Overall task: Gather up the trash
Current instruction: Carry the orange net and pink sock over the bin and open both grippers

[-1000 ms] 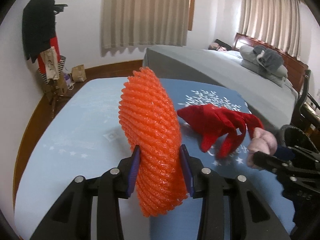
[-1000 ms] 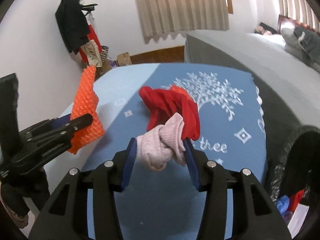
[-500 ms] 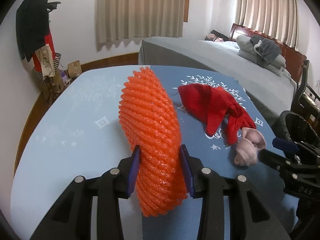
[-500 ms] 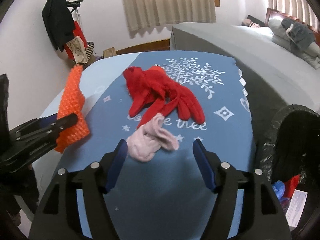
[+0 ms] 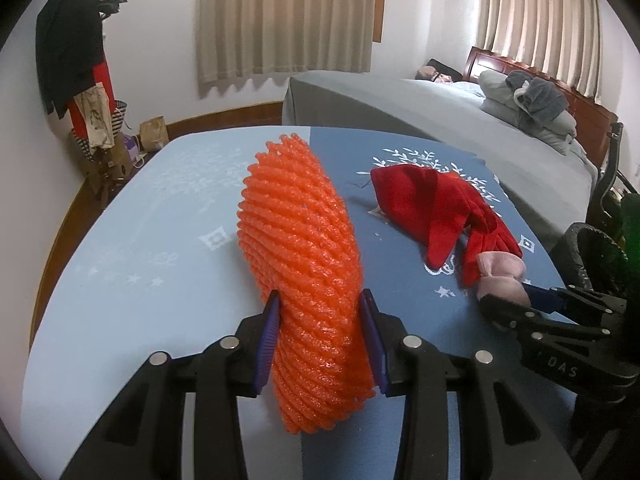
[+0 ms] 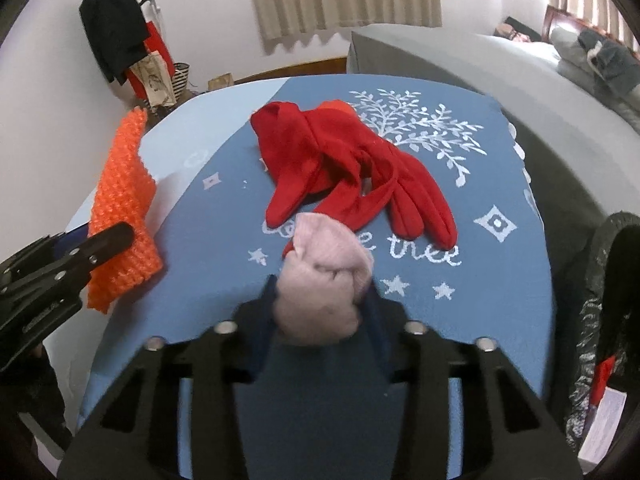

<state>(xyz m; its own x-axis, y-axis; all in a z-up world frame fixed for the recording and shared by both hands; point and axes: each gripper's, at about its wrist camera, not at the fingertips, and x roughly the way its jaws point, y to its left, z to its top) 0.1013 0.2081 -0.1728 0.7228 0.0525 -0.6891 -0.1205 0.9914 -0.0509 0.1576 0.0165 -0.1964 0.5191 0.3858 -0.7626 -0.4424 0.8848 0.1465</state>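
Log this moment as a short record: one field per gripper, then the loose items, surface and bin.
left gripper: shut on orange foam net, held up off the table
right gripper: fingers just closed on pink sock
loose: red gloves, lying on the cloth, touching the sock
surface: blue tablecloth with white tree print
bin: black-lined trash bin at the table's right edge

1. Foam net between the left claw's pads: orange, ribbed, slightly glossy.
2. Sock in the right claw: pale pink, fuzzy knit.
3. Gloves just beyond it: red, matt cloth (soft-looking).
4. Tablecloth beneath: blue, smooth, printed white.
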